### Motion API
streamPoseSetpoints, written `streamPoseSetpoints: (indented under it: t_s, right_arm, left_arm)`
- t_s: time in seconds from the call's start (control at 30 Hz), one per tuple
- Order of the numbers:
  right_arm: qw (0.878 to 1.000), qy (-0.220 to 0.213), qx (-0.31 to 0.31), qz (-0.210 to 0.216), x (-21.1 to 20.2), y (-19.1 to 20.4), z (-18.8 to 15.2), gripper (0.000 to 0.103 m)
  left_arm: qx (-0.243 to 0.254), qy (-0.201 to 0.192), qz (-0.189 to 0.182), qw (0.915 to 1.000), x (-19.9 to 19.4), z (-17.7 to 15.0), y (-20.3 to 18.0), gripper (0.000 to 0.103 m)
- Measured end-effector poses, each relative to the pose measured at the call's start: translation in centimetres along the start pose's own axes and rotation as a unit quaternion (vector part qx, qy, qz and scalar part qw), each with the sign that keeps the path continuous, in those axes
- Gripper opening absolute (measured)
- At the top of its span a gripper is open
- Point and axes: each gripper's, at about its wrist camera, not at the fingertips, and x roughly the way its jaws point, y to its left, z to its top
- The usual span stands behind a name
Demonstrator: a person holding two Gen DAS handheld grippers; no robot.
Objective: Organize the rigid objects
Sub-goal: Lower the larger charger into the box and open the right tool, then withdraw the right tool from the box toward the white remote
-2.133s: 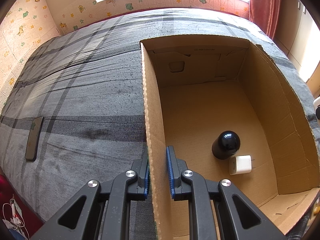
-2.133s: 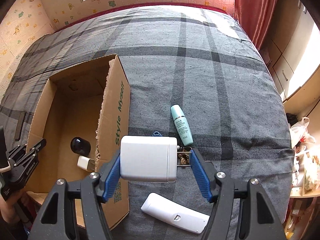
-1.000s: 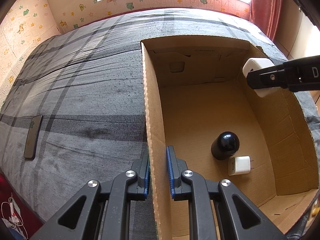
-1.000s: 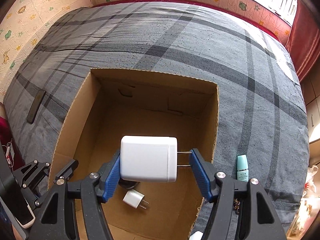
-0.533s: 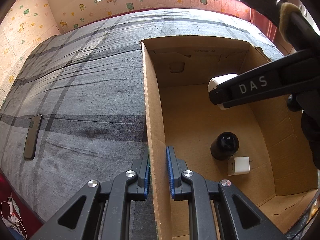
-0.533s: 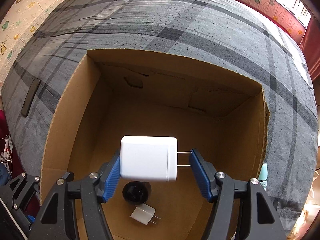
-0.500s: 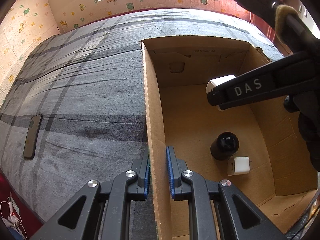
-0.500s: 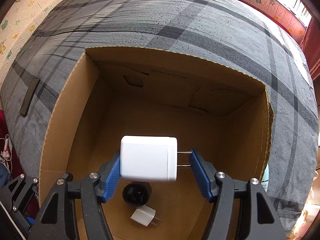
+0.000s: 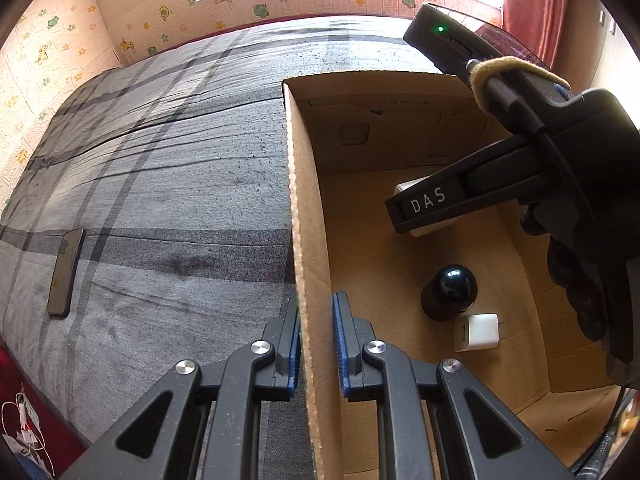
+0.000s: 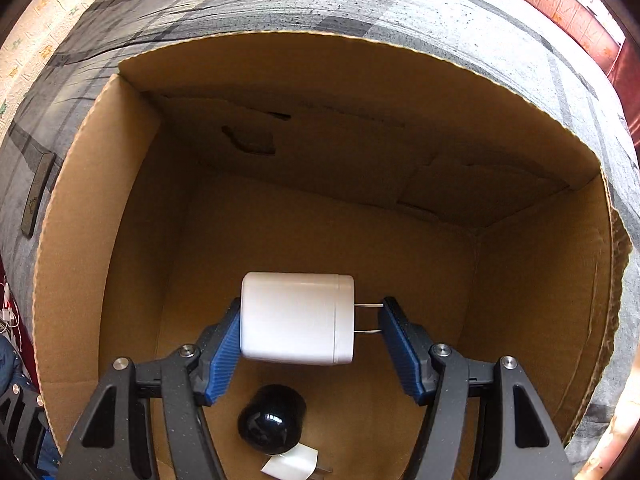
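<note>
box (image 10: 96,216) holds black jar (image 10: 272,424), small charger (image 9: 478,332).

The left hand-held gripper (image 9: 316,344) points forward and level, its blue pads nearly closed around the box wall (image 9: 308,240). The right hand-held gripper (image 10: 310,334) reaches down into the box, jaws clamped on the charger (image 10: 296,318): one pad on its body, the other against its prongs. A dark-gloved hand (image 9: 580,264) grips its handle.

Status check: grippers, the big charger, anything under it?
Left gripper clamped on box wall. Right gripper holds big white charger inside the box, above the floor. Black jar and small charger below, nearer side.
</note>
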Motion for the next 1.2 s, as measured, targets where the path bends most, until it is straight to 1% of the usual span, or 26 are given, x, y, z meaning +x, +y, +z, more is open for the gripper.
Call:
streamPoseSetpoints:
  t_s: [0.1,0.27,0.47,0.67,0.77,0.83,0.87,1.0,1.2]
  right_arm:
    - [1.0,0.0,-0.002,0.005,0.0,0.0,0.0,0.07]
    - [1.0,-0.018,-0.007,0.005,-1.1,-0.1,-0.1,0.07]
    - [1.0,-0.03,-0.006,0.006,-2.3,0.0,-0.4,0.07]
    - [0.999,-0.052,-0.007,0.005,-4.3,-0.2,-1.5,0.07]
    - [0.998,-0.064,-0.005,0.006,-5.6,-0.7,-2.4,0.07]
    - [0.997,-0.072,-0.002,0.007,-6.4,-0.1,-3.1,0.07]
    - [0.997,-0.074,-0.001,0.008,-6.6,-0.2,-2.6,0.07]
    - [0.996,-0.086,0.002,0.005,-8.8,-0.2,-2.6,0.07]
    - [0.995,-0.102,0.009,0.003,-11.0,-0.9,-3.7,0.071]
  left_arm:
    - [0.0,0.0,0.0,1.0,0.0,0.0,0.0,0.016]
    - [0.001,0.002,0.001,1.0,0.1,0.0,0.1,0.016]
    - [-0.001,0.001,0.0,1.0,0.2,-0.1,0.2,0.016]
    - [0.0,0.003,-0.001,1.0,0.3,0.0,0.2,0.016]
    - [-0.007,0.004,-0.008,0.9999,0.3,0.0,0.5,0.016]
    - [-0.004,0.003,-0.005,1.0,0.3,0.0,0.4,0.016]
    - [-0.002,0.002,-0.004,1.0,0.3,-0.1,0.3,0.016]
    - [-0.004,0.003,-0.006,1.0,0.3,0.0,0.4,0.016]
    - [0.0,0.001,-0.002,1.0,0.1,0.0,0.2,0.016]
